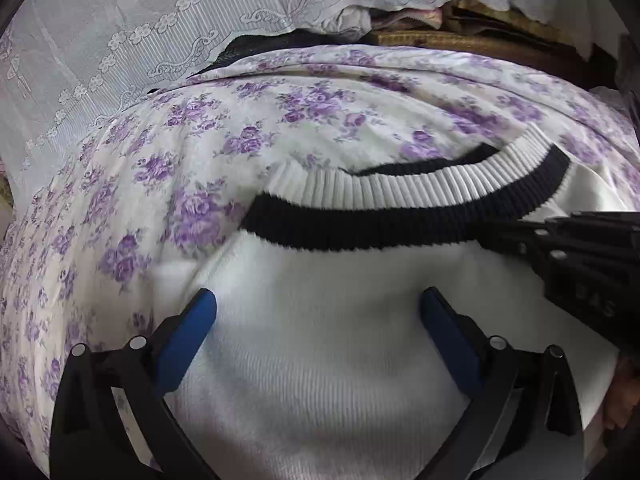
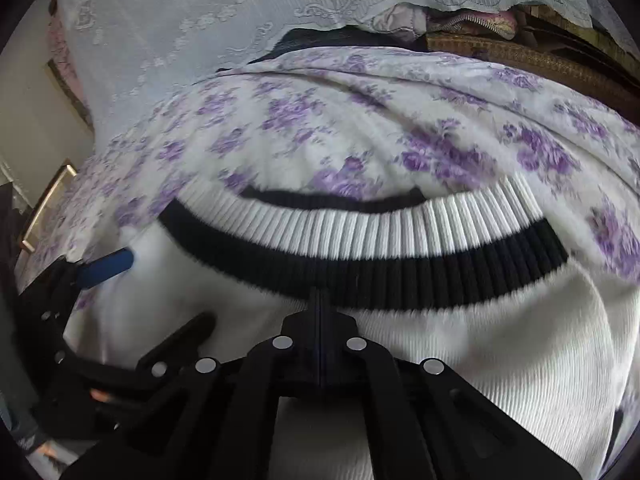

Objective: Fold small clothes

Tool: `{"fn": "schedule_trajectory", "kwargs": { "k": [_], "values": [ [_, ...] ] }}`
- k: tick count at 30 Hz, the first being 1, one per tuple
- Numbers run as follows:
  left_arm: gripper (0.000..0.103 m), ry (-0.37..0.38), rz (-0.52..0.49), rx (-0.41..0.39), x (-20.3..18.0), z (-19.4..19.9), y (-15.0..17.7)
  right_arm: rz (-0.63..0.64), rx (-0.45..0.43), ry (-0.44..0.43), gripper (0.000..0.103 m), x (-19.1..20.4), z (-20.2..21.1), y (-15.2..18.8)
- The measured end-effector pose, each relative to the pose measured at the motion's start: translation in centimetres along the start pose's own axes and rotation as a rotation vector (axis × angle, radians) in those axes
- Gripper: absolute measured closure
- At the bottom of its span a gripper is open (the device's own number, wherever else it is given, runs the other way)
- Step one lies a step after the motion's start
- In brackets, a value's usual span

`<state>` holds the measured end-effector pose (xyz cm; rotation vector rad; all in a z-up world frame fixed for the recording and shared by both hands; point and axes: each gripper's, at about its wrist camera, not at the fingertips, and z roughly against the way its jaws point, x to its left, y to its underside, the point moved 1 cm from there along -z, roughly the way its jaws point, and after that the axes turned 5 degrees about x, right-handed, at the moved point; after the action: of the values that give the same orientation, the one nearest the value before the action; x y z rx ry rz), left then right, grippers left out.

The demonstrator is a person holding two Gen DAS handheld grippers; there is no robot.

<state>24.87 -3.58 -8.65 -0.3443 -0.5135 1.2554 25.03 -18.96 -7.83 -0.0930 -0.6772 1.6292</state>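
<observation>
- On the far left we see a white lace curtain (image 1: pixel 120 40) hanging behind the bed, its flower borders running down toward the sheet.
- Next comes the bedsheet (image 1: pixel 168 168), white with purple roses, creased and spread across the whole width under everything else.
- Our left gripper (image 1: pixel 320 300) hovers over the left part of the white knit sweater (image 1: pixel 320 360); its two blue pads (image 1: pixel 188 336) stand as far apart as they go, with only flat fabric showing between them and nothing pinched.
- From the right wrist view we catch one blue tip of that same left gripper at the sweater's left edge, just beside the sheet.
- The sweater lies flat on the sheet in front of us, white ribbed body nearest, and its hem band (image 2: pixel 360 240) farthest: a black stripe, then a white ribbed stripe, then a thin black edge showing behind.
- Our right gripper (image 2: pixel 320 296) sits to the right of the left one, its black fingers pressed fully together into one narrow ridge; the tip reaches the black stripe of the band, and we cannot tell whether any knit is caught between the closed fingers.
- In the left wrist view the right gripper's black body enters from the right edge, lying over the band's right end.
- At the upper right, beyond the sheet, we see a pile of folded fabrics (image 2: pixel 480 24) and a brown woven edge (image 2: pixel 520 56).
</observation>
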Motion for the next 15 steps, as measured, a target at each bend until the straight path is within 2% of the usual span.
{"fn": "schedule_trajectory", "kwargs": {
  "k": [4, 7, 9, 10, 12, 15],
  "values": [
    [0.004, -0.021, 0.035, -0.017, 0.4, 0.0, 0.0, -0.079, -0.042, -0.059, 0.103, -1.0, 0.6, 0.1],
    [0.004, 0.029, 0.045, -0.037, 1.0, 1.8, 1.1, -0.066, -0.110, -0.031, 0.097, -0.6, 3.5, 1.7],
    [0.004, 0.076, 0.030, -0.063, 1.2, 3.4, 2.3, -0.044, -0.131, -0.057, 0.097, 0.0, 5.2, 2.9],
    [0.004, 0.073, 0.017, -0.067, 1.1, 3.6, 2.5, -0.039, -0.131, -0.064, 0.097, -0.2, 5.5, 3.4],
    [0.004, -0.015, -0.021, -0.039, 0.4, 2.5, 3.1, -0.018, -0.082, -0.031, 0.095, -0.2, 4.7, 4.3],
    [0.004, -0.001, -0.002, -0.037, 0.5, 1.6, 3.3, -0.047, -0.081, -0.075, 0.101, -1.7, 4.0, 4.5]
  ]
}}
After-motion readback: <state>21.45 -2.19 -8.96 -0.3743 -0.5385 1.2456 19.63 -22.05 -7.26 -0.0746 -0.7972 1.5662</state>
